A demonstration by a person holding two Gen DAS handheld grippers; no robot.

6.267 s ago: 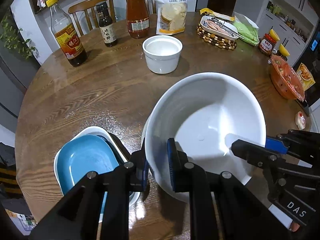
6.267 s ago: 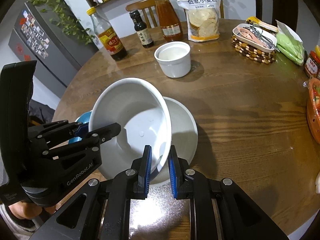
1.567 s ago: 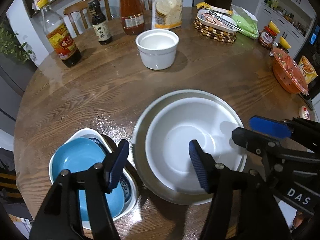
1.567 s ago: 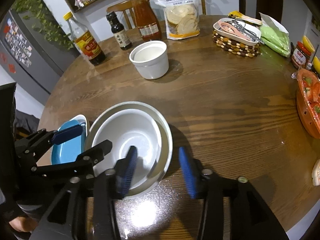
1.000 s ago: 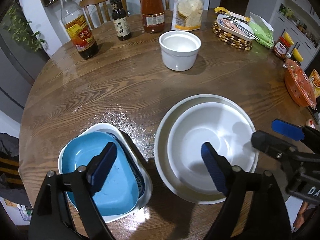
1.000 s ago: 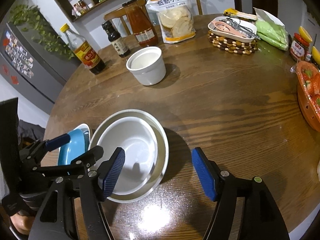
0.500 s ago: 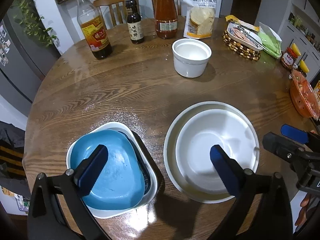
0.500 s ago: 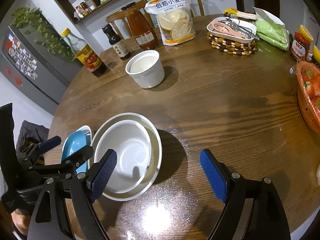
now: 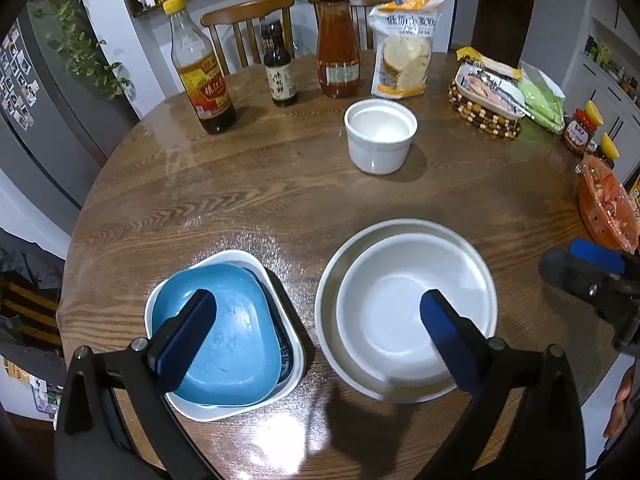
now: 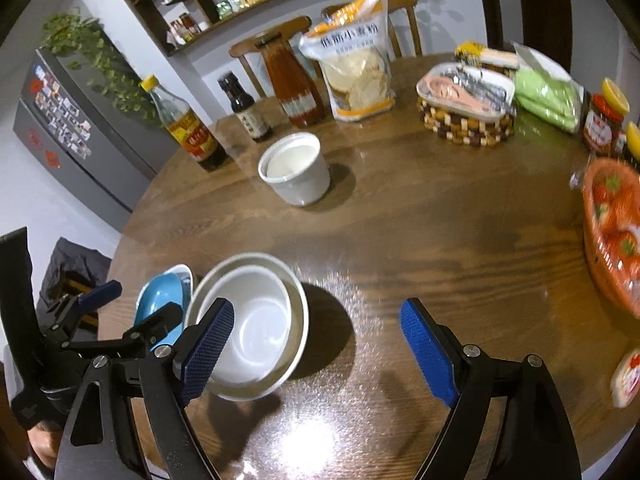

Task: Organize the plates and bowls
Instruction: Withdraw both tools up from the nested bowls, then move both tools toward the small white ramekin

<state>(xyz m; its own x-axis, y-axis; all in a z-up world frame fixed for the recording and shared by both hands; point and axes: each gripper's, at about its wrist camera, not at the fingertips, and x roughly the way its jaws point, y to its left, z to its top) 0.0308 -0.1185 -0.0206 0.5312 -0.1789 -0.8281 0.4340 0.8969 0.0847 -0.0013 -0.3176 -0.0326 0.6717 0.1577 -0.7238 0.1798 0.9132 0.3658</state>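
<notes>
A white bowl (image 9: 412,312) sits nested in a larger white bowl (image 9: 332,280) on the round wooden table (image 9: 248,196). Left of them a blue dish (image 9: 236,344) lies stacked in a white square dish (image 9: 224,258). A small white ramekin (image 9: 380,140) stands alone further back. My left gripper (image 9: 316,332) is wide open and empty, raised above both stacks. My right gripper (image 10: 316,348) is wide open and empty, above the table just right of the nested bowls (image 10: 256,328); the ramekin (image 10: 296,172) is beyond it.
Bottles (image 9: 202,80), a sauce jar (image 9: 336,56) and a flour bag (image 9: 404,48) line the far edge. A woven basket with a tray (image 9: 486,98), green bag, jars and an orange colander (image 9: 608,208) stand at right. Chairs stand behind the table.
Both grippers let go of the white bowl, now nested in the larger bowl. Both opened wide and pulled up and back from the table.
</notes>
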